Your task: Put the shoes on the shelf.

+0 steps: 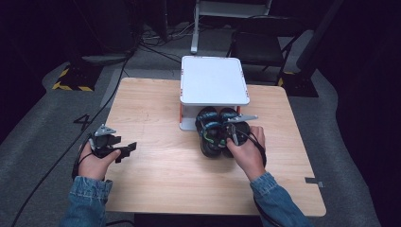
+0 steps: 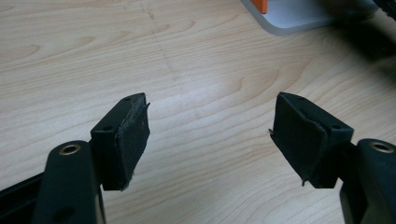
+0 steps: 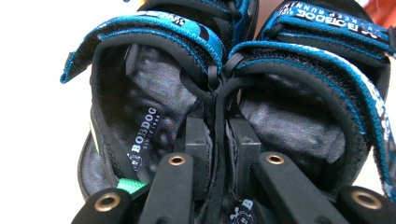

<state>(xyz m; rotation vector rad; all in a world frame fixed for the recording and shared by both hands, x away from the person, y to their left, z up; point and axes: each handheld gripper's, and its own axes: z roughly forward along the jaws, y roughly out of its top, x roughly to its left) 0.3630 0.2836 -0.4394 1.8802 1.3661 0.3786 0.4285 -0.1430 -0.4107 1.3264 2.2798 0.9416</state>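
A pair of black sandals with blue straps (image 1: 215, 130) lies on the wooden table (image 1: 156, 165), toes under a white two-level rack (image 1: 213, 80). My right gripper (image 1: 230, 137) is shut on the sandals' inner heel walls, pinching both shoes together (image 3: 218, 135). The left sandal's insole (image 3: 140, 112) and the right sandal's blue strap (image 3: 322, 60) fill the right gripper view. My left gripper (image 1: 126, 150) hovers low over bare wood at the table's left, open, with nothing between its pads (image 2: 133, 140).
The rack's white base with an orange post (image 2: 289, 14) appears at the top of the left gripper view. Beyond the table are a folding chair (image 1: 265, 42), cables on grey floor and a yellow-black taped stand (image 1: 71, 80).
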